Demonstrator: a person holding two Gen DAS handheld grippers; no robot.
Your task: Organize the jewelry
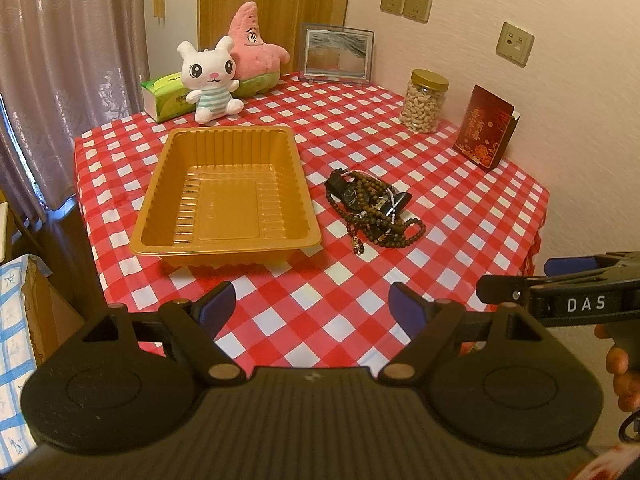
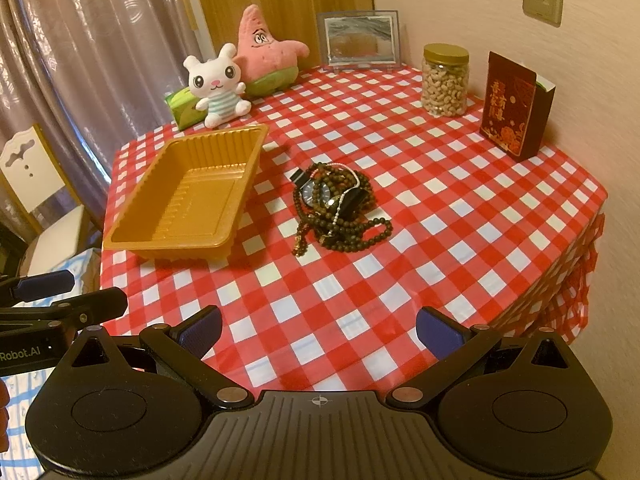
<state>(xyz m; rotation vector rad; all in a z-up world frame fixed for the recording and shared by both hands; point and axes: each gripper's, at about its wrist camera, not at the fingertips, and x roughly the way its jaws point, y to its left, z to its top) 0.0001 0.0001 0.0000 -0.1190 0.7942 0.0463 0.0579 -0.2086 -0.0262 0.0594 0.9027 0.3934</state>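
A tangled pile of jewelry (image 1: 372,208), brown bead strands, a thin pearl chain and a black watch, lies on the red checked tablecloth (image 1: 320,312) right of an empty gold plastic tray (image 1: 228,196). The right wrist view shows the pile (image 2: 336,208) and the tray (image 2: 188,196) too. My left gripper (image 1: 316,304) is open and empty near the table's front edge, short of the tray and pile. My right gripper (image 2: 320,332) is open and empty at the front edge, short of the pile. Each gripper shows at the edge of the other's view.
At the back stand a white bunny plush (image 1: 210,80), a pink star plush (image 1: 256,52), a green tissue pack (image 1: 166,98), a picture frame (image 1: 338,54), a jar of cashews (image 1: 424,102) and a red box (image 1: 484,134). A chair (image 2: 36,184) stands left of the table.
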